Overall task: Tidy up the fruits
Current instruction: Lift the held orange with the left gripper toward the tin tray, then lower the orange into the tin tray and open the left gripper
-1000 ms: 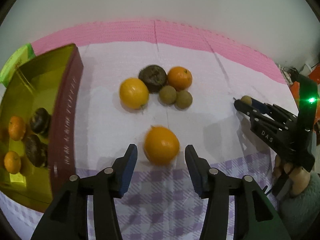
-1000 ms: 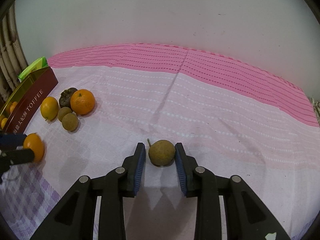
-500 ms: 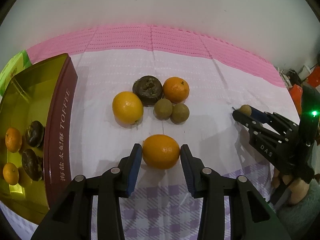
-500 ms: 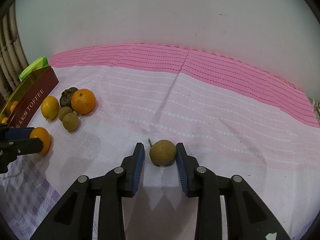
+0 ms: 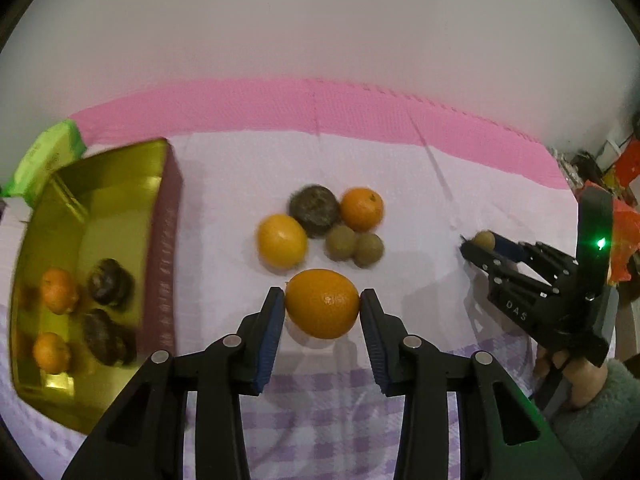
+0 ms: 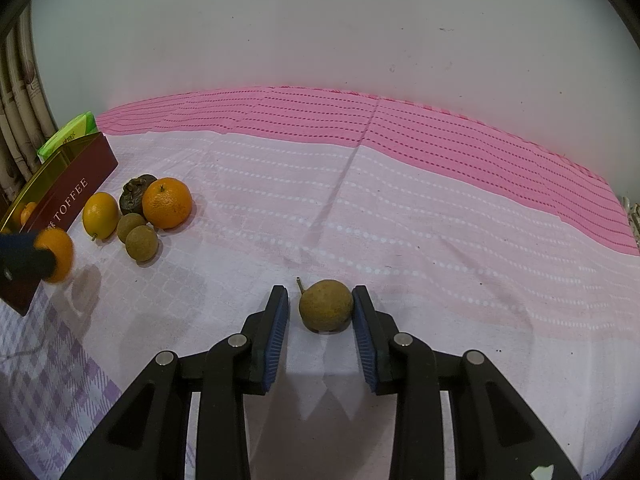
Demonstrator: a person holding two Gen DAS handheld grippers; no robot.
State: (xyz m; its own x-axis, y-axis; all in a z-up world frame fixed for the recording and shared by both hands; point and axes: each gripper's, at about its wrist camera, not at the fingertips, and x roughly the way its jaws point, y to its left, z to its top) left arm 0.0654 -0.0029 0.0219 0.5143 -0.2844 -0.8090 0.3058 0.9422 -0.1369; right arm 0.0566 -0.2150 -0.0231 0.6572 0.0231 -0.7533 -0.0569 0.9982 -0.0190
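Observation:
My left gripper point(image 5: 322, 308) is shut on an orange point(image 5: 322, 303) and holds it just above the cloth. My right gripper point(image 6: 320, 308) is around a small brown fruit point(image 6: 325, 305) on the cloth; the right pad touches it and a gap shows on the left. A gold tin point(image 5: 68, 360) with dark red walls stands at the left and holds two small oranges and two dark fruits. A cluster lies in the middle: a yellow-orange fruit point(image 5: 281, 240), a dark fruit point(image 5: 314, 211), an orange point(image 5: 361, 208) and two small brown fruits point(image 5: 354, 243).
A green packet point(image 5: 44, 160) lies behind the tin. The pink and white cloth point(image 6: 400, 200) covers the table up to a pale wall. Red and dark clutter point(image 5: 616, 184) sits at the far right edge.
My left gripper closed on the orange and lifted it slightly. My right gripper stayed around the small brown fruit and barely moved.

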